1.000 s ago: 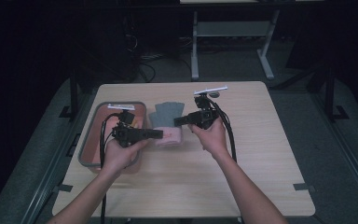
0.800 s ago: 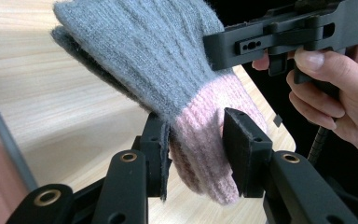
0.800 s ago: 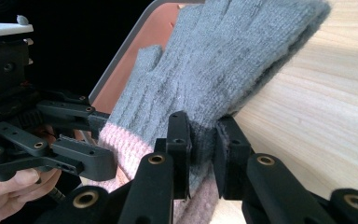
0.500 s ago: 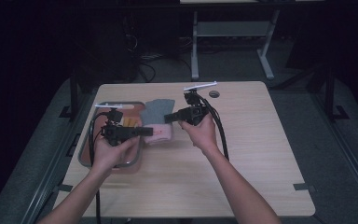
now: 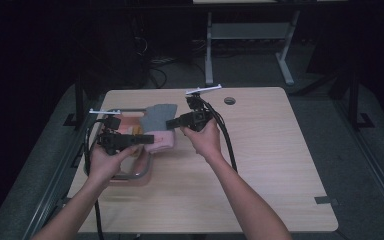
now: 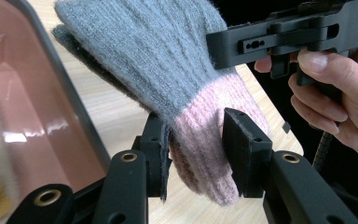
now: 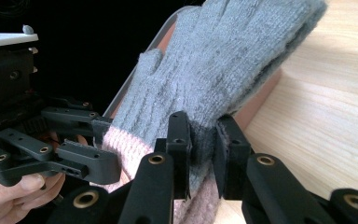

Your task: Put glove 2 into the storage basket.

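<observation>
One glove (image 6: 177, 60), grey with a pink cuff; whether a second lies under it cannot be told. One tray (image 5: 140, 172). One table (image 5: 270, 165). Two grippers, the left (image 5: 147, 138) and the right (image 5: 172, 122). Two hands hold them.

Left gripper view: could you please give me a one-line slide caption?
Left gripper clamps the pink cuff of a grey glove beside a tray, right gripper alongside.
</observation>
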